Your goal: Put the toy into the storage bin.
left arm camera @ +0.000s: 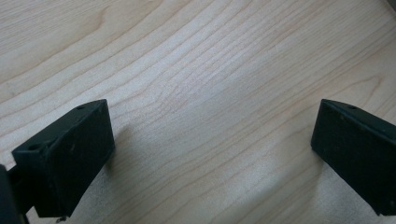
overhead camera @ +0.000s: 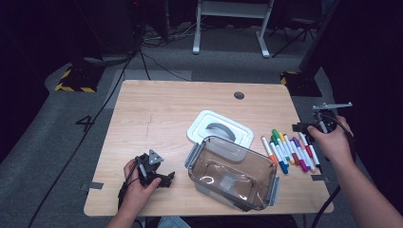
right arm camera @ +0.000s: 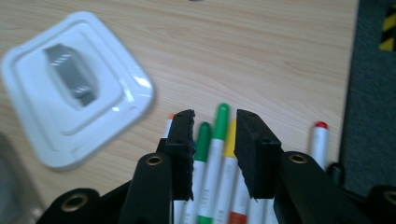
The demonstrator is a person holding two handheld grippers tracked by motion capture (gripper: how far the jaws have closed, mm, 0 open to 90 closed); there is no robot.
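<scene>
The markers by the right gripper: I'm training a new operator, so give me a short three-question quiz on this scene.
1. True or false: the white lid is clipped onto the clear plastic container.
2. Which gripper is over the row of markers? A) left gripper B) right gripper
3. What lies between the pads of the left gripper?

Key:
1. False. The lid lies flat on the table behind the open container.
2. B. In the right gripper view, the right gripper has its jaws above the green-capped markers, a gap showing on both sides.
3. Nothing; bare wood shows between the wide-apart pads.
</scene>
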